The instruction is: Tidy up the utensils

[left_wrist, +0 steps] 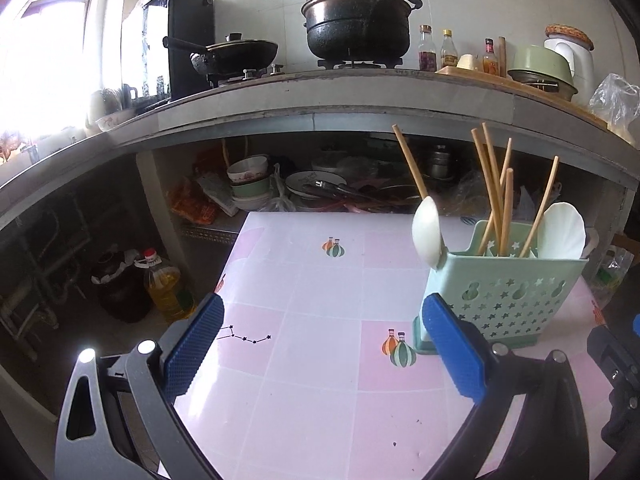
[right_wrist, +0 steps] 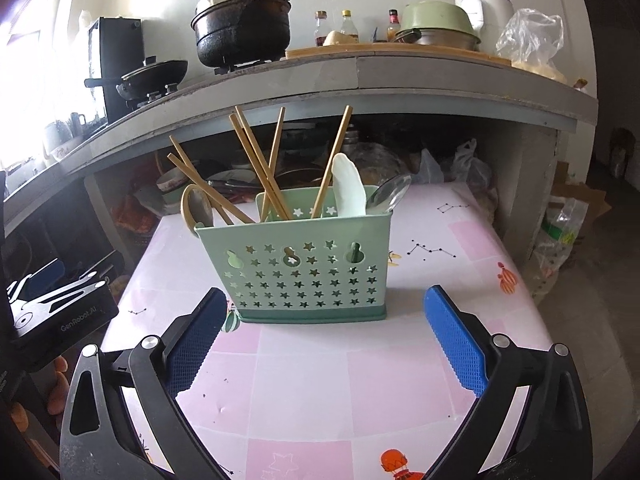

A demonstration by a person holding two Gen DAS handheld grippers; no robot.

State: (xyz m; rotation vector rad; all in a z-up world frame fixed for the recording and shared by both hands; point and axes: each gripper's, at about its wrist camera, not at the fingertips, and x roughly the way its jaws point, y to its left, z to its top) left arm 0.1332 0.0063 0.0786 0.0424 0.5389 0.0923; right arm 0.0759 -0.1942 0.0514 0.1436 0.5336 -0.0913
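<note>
- We see the green caddy (right_wrist: 296, 268) upright on the pink table (right_wrist: 304, 392); chopsticks (right_wrist: 256, 164), two white spoons (right_wrist: 350, 190) and a wooden spoon (right_wrist: 196, 208) stand in it.
- We hold the right gripper (right_wrist: 324, 344) wide and empty, just before the caddy; nothing lies between its blue pads (right_wrist: 454, 344).
- Our left gripper (left_wrist: 324, 348) is likewise wide and empty, the caddy just beyond its right pad.
- We find no loose utensil on the table; we judge the sorting nearly or wholly done.
</note>
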